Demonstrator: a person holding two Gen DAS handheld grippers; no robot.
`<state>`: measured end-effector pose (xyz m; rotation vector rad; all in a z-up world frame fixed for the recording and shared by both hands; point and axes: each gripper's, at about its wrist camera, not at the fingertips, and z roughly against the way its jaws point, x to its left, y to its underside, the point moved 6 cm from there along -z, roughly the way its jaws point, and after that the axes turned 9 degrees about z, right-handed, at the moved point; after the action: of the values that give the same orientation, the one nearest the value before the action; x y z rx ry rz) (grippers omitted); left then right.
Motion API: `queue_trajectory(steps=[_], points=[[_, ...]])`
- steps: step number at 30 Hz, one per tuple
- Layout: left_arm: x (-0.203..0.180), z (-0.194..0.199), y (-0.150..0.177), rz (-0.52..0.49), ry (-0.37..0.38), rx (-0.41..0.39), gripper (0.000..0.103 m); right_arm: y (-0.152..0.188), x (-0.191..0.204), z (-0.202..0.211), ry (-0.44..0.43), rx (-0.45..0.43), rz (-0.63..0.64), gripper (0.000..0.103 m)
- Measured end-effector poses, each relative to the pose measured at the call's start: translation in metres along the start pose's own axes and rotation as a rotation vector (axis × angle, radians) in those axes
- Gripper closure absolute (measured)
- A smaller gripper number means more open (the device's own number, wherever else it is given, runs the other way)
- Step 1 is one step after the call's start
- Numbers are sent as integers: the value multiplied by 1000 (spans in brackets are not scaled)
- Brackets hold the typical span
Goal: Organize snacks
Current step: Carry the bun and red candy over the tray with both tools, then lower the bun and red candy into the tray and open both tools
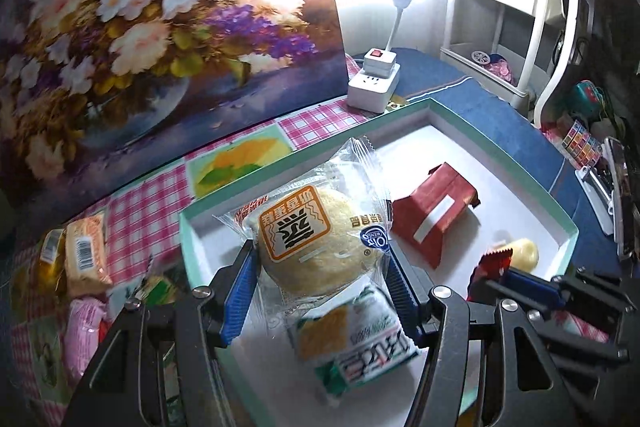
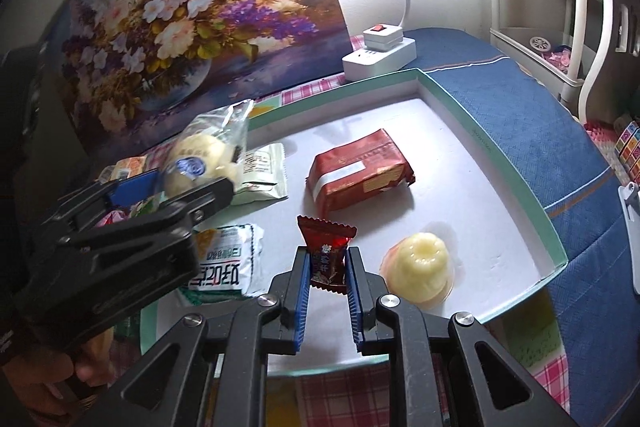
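Note:
My left gripper (image 1: 320, 259) is shut on a round yellow cake in a clear wrapper (image 1: 316, 239), held above the left part of a shallow white tray with a mint-green rim (image 1: 500, 151). Below it lies a green-and-white snack packet (image 1: 356, 343). My right gripper (image 2: 328, 263) is shut on a small dark red wrapped candy (image 2: 326, 251) over the tray's near side. In the tray lie a red biscuit pack (image 2: 360, 167), a yellow jelly cup (image 2: 420, 263) and two green-and-white packets (image 2: 228, 259) (image 2: 264, 169). The left gripper with the cake (image 2: 204, 163) shows at left in the right wrist view.
More wrapped snacks (image 1: 84, 255) lie on the pink checked cloth left of the tray. A flower painting (image 1: 152, 27) stands behind. A white power strip with a lamp (image 1: 374, 83) sits at the tray's far corner. Blue cloth (image 2: 540, 131) and a white shelf (image 1: 520, 39) are to the right.

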<state>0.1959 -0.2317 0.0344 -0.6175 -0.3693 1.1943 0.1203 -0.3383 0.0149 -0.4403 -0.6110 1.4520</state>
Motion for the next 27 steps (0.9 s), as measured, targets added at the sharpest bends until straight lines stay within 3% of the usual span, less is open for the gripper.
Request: queue_trajectory(steps=[13, 18, 19, 23, 27], points=[[1, -7, 2, 68, 57, 35, 29, -2, -4, -3, -5, 7, -21, 82], [10, 7, 0, 104, 61, -3, 24, -1, -3, -3, -7, 10, -19, 81], [12, 10, 0, 113, 63, -9, 24, -1, -3, -3, -7, 9, -18, 79], [22, 21, 3, 140, 54, -34, 20, -1, -3, -2, -1, 3, -19, 48], [37, 27, 12, 171, 27, -39, 18, 0, 0, 0, -1, -9, -7, 41]])
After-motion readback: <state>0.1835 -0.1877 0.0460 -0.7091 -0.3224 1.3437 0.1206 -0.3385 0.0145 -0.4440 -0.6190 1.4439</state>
